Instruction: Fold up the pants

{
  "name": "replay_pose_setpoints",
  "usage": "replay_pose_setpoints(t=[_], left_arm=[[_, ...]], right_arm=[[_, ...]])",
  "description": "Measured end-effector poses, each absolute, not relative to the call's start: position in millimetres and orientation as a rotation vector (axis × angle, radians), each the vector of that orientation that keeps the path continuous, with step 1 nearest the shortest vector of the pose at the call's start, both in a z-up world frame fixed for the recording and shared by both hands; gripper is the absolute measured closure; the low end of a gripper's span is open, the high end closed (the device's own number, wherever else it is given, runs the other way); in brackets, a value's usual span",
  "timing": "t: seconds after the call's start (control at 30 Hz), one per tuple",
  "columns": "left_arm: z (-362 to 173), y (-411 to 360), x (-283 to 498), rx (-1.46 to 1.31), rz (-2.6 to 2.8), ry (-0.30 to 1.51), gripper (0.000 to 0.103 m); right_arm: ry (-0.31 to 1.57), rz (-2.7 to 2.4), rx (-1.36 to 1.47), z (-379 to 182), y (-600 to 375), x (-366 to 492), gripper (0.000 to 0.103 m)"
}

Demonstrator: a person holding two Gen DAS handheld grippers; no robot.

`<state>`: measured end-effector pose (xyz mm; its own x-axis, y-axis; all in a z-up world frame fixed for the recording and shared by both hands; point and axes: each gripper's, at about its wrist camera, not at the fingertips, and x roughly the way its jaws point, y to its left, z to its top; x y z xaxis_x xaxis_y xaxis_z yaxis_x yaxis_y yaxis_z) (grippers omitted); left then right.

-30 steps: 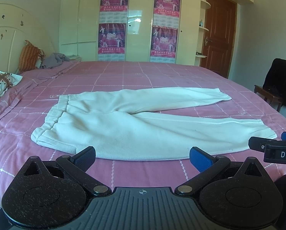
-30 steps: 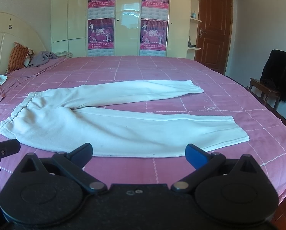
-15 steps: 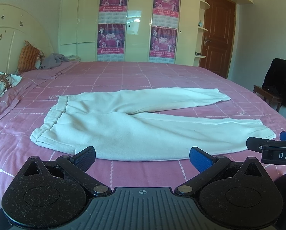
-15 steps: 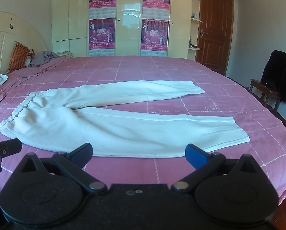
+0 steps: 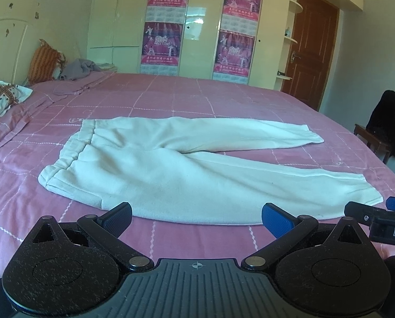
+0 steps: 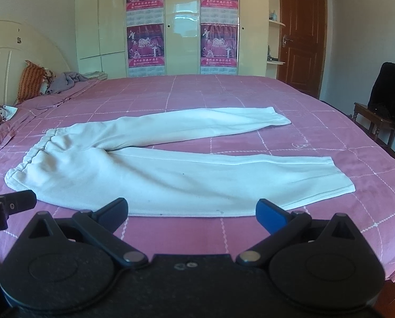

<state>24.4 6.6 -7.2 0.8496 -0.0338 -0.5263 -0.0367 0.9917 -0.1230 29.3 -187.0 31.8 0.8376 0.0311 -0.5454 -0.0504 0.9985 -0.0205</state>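
The white pants [image 5: 176, 169] are seen spread flat on the pink bedspread [image 5: 171, 98], just ahead of both grippers, with the waistband to the left and the two legs running to the right in a narrow V. The left gripper [image 5: 196, 216] is held low over the bed's near edge with its fingers spread wide apart and nothing between them; the near hem of the closer leg lies just beyond the fingertips [image 5: 275, 218], and whether they touch the cloth cannot be told from this low angle. The waistband corner is found ahead and to the left of this gripper, the cuff of the near leg ahead and to its right.

The right gripper [image 6: 192, 212] is likewise held with its fingers wide apart and empty, the long lower edge of the near leg lying straight ahead of it. In its view the pants [image 6: 149, 175] reach past both fingertips, the near cuff ahead to the right. A part of the left gripper is seen at the left edge of this view, beside the waistband.
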Motion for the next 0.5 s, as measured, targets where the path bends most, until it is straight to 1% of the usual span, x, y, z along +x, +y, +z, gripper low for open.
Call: replay_pose_setpoints(t=[0.27,0.37,0.5], left_arm=[[-7,32,84,-0.117,-0.018,0.575,0.000],[-9,56,120,-0.125,-0.033,0.594,0.000],[-13,99,174,-0.116,0.018,0.603,0.000]], right_arm=[[0.535,0.107,-0.071,38,-186,71,0.000],[0.518,0.157,-0.073,44,-180,102,0.000],[0.544,0.252,-0.074,47,-165,155,0.000]])
